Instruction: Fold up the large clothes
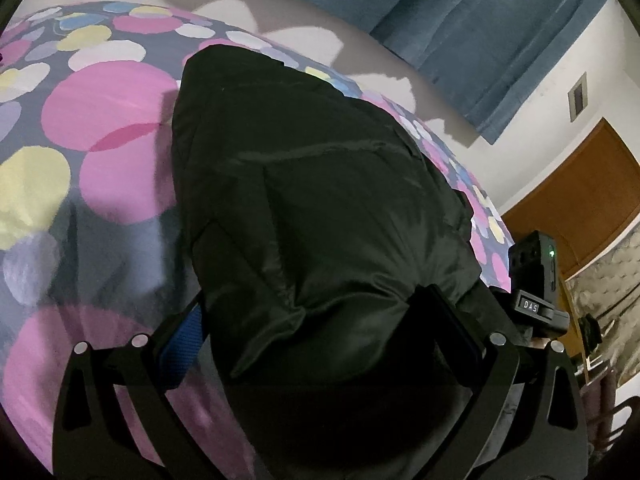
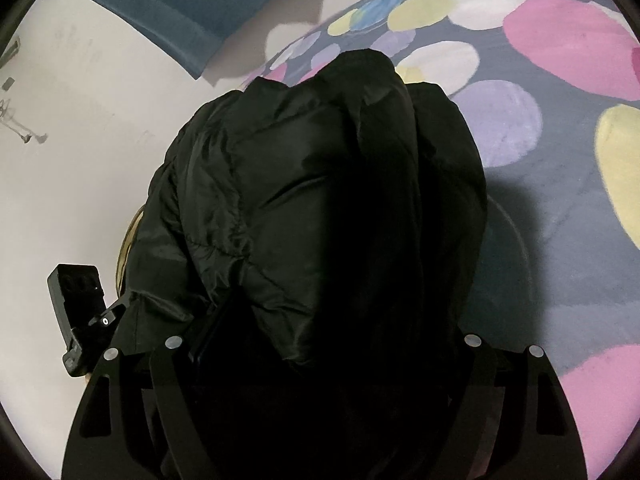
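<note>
A large black padded jacket lies bunched on a bed with a spotted cover. My left gripper is shut on a thick fold of the jacket; its blue-padded finger shows at the left of the fold. In the right wrist view the jacket fills the middle and hides the fingertips. My right gripper is shut on another bunch of the jacket. The other gripper shows at the right edge of the left wrist view and at the left of the right wrist view.
The spotted cover spreads left of the jacket in the left view and right of it in the right view. Blue curtains hang behind the bed. A wooden door and a white wall stand beyond.
</note>
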`<state>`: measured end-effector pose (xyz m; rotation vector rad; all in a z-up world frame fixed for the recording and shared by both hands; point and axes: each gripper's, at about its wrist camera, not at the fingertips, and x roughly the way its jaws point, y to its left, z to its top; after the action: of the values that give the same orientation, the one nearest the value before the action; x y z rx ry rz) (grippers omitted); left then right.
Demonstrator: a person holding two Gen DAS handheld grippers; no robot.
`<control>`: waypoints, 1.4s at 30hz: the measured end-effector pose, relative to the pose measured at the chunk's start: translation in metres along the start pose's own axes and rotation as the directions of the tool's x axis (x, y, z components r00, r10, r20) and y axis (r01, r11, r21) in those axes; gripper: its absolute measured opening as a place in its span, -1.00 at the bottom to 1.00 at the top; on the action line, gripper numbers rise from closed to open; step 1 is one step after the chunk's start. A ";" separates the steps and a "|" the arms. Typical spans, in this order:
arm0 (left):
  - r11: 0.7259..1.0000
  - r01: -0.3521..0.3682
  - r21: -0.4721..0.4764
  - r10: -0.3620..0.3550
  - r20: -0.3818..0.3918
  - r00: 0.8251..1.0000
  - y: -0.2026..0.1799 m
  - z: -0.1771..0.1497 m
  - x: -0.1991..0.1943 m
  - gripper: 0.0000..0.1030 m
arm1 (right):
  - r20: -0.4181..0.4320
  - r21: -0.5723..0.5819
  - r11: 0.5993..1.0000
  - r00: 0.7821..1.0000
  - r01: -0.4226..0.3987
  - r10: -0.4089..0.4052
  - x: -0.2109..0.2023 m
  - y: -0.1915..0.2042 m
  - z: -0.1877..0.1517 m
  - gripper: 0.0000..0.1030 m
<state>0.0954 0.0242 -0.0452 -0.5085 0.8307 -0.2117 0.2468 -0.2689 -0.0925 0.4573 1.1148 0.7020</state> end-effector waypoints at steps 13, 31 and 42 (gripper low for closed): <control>1.000 -0.023 0.001 0.023 0.001 1.000 0.003 0.006 0.001 0.96 | -0.010 0.012 1.000 1.000 -0.006 0.006 -0.007 -0.003 -0.014 0.58; 0.997 -0.029 0.069 0.026 0.046 0.999 -0.008 -0.020 -0.026 0.96 | -0.028 0.012 0.999 0.999 0.032 -0.031 -0.053 0.003 -0.052 0.67; 0.994 -0.078 0.082 0.072 0.066 0.995 -0.012 -0.018 -0.020 0.93 | -0.032 0.058 0.997 0.998 -0.047 0.049 -0.041 -0.010 -0.058 0.31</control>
<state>0.0687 0.0148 -0.0366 -0.4016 0.7744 -0.1602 0.1849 -0.3057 -0.0943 0.5241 1.1611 0.7231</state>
